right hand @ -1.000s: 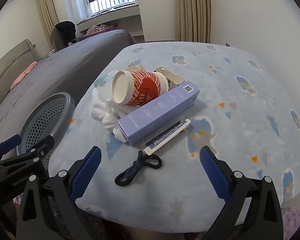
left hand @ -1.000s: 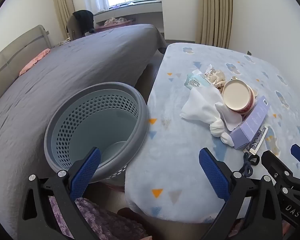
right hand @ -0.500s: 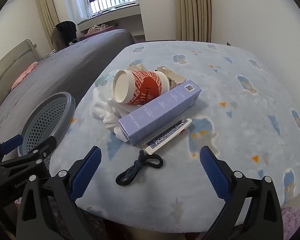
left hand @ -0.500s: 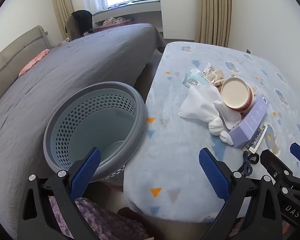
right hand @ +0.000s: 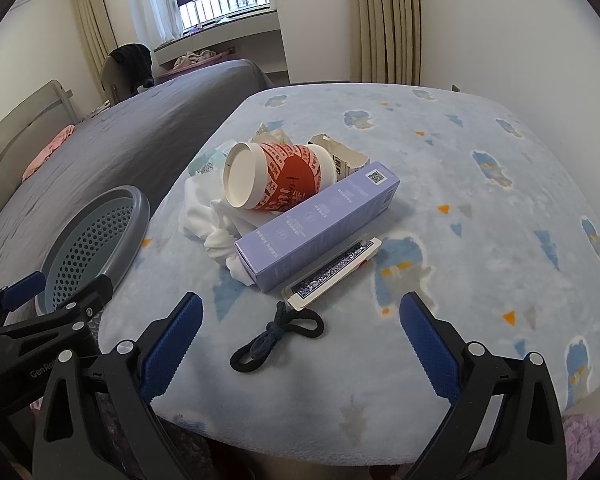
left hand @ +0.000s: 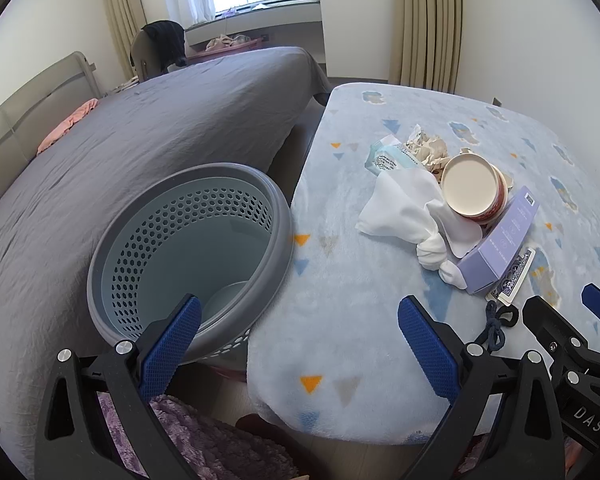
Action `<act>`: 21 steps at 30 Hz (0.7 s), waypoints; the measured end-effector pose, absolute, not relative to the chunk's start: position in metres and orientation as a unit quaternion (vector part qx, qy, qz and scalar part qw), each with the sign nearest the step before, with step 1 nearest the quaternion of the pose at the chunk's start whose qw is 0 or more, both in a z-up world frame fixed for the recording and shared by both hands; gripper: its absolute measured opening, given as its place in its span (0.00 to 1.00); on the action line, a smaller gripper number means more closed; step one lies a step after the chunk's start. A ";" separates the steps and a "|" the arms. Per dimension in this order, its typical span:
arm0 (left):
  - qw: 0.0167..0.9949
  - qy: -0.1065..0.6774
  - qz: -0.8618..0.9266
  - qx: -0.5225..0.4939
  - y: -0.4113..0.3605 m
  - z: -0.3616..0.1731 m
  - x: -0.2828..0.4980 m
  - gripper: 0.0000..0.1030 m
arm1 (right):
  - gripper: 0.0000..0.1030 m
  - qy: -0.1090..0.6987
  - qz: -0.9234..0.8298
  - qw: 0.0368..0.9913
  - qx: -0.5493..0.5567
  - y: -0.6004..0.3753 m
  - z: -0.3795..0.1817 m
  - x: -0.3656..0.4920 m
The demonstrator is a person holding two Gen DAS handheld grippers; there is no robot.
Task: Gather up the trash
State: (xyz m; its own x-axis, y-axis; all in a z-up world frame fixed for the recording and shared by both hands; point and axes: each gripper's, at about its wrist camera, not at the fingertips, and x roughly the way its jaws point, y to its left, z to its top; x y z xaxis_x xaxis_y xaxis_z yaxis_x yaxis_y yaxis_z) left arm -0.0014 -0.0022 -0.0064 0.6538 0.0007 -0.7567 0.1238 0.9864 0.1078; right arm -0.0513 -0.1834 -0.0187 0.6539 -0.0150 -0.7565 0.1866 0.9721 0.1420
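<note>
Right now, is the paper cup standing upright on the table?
No. The paper cup lies on its side across the white cloth, its lidded end facing the camera, beside the purple box.

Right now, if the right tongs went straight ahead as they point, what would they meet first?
Probably the dark cord loop, lying on the blanket just ahead of the open right tongs. Next come the playing card and purple box; depth is unclear.
</note>
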 end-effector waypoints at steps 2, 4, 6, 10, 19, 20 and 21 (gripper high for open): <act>0.906 0.415 -0.034 0.075 -0.002 -0.006 -0.001 0.94 | 0.92 0.411 -0.057 0.904 0.105 -0.184 -0.018 -0.052; 0.907 0.414 -0.034 0.075 -0.004 -0.007 -0.002 0.94 | 0.92 0.409 -0.057 0.904 0.105 -0.185 -0.017 -0.052; 0.907 0.414 -0.034 0.076 -0.003 -0.006 -0.003 0.94 | 0.92 0.410 -0.055 0.904 0.107 -0.185 -0.017 -0.052; 0.907 0.414 -0.034 0.076 -0.004 -0.006 -0.003 0.94 | 0.92 0.411 -0.054 0.904 0.105 -0.184 -0.017 -0.052; 0.907 0.414 -0.034 0.076 -0.004 -0.006 -0.003 0.94 | 0.92 0.409 -0.054 0.905 0.107 -0.185 -0.016 -0.052; 0.907 0.413 -0.034 0.076 -0.004 -0.006 -0.003 0.94 | 0.92 0.409 -0.054 0.905 0.107 -0.185 -0.016 -0.052; 0.907 0.413 -0.034 0.076 -0.003 -0.005 -0.003 0.94 | 0.92 0.409 -0.054 0.905 0.107 -0.185 -0.016 -0.052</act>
